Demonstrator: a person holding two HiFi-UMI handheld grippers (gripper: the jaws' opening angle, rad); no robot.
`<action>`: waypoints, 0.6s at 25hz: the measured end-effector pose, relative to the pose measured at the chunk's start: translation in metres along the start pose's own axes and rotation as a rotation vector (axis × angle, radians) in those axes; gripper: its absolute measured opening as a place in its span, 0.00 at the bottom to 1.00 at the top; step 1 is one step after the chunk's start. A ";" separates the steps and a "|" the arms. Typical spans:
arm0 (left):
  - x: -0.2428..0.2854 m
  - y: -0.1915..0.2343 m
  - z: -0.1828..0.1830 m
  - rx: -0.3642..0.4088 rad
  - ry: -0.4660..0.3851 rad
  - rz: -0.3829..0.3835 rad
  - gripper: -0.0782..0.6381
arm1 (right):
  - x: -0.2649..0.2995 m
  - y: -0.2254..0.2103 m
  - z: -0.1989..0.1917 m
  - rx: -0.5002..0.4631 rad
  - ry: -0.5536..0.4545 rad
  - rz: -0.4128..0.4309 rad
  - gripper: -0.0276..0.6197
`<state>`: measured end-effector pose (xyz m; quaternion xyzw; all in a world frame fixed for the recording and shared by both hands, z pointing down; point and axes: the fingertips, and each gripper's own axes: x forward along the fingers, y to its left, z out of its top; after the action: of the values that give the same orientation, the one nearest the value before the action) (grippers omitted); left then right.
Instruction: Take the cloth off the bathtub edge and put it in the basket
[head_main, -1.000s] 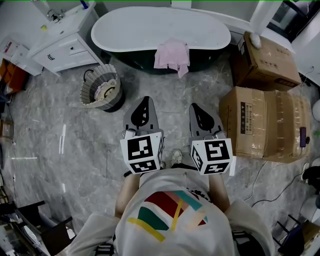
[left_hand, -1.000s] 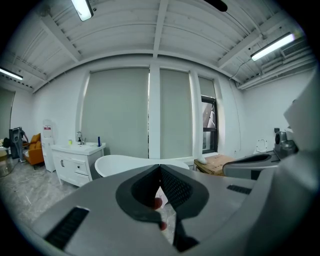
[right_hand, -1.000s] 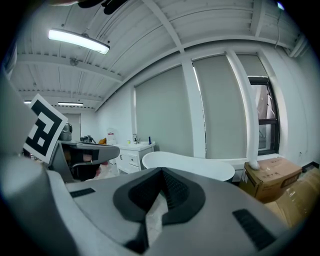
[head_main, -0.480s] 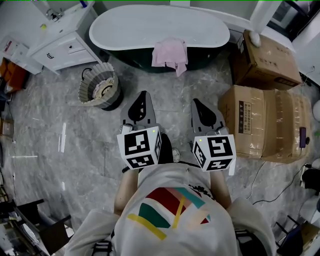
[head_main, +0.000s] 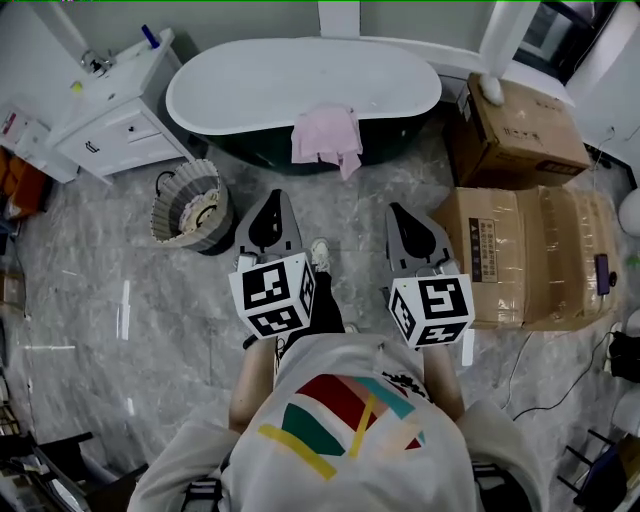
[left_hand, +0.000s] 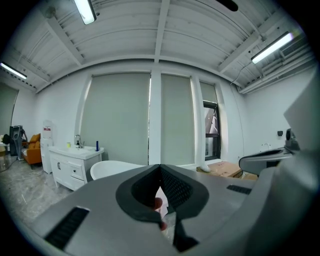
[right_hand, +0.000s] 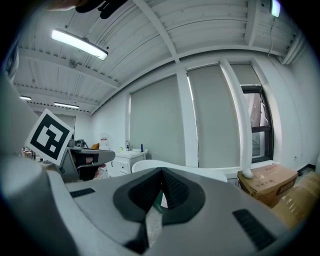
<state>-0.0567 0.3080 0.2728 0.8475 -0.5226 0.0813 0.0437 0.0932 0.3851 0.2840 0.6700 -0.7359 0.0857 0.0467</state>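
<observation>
Two grippers are held side by side in front of the person, both pointing toward the tub. The left gripper (head_main: 273, 202) has its jaws pressed together with nothing between them, as its own view shows, the dark pads meeting at the tip. The right gripper (head_main: 397, 212) is likewise closed and empty. Each carries its marker cube (head_main: 275, 293) close to the person's body, above a light shirt (head_main: 340, 430) with coloured stripes. A pale shoe (head_main: 320, 254) shows on the grey marble floor (head_main: 90, 300) between the two grippers. Ahead of them, well apart from either tip, the pink cloth (head_main: 326, 135) hangs over the near edge of the white bathtub (head_main: 300, 75), draped partly down its dark outer side. The basket (head_main: 172, 205), round and light with a ribbed wall, stands on the floor to the left of the left gripper, near the tub's left end, with something pale lying inside it. A white vanity cabinet (head_main: 112, 112) sits beyond the basket at the upper left. To the right of the right gripper, large cardboard boxes (head_main: 530, 250) rest on the floor, another box (head_main: 520, 125) behind them next to the tub's right end.
</observation>
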 end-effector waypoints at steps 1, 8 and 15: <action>0.005 0.001 0.001 -0.003 -0.003 -0.002 0.13 | 0.002 -0.002 0.001 -0.004 -0.004 -0.004 0.06; 0.036 0.013 0.007 -0.018 -0.008 0.000 0.13 | 0.029 -0.008 0.005 -0.011 0.003 -0.005 0.06; 0.078 0.032 -0.003 -0.043 0.021 -0.003 0.13 | 0.074 -0.017 -0.002 0.014 0.038 -0.007 0.06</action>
<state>-0.0509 0.2255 0.2894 0.8462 -0.5227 0.0788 0.0677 0.1024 0.3113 0.3004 0.6710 -0.7321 0.1035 0.0561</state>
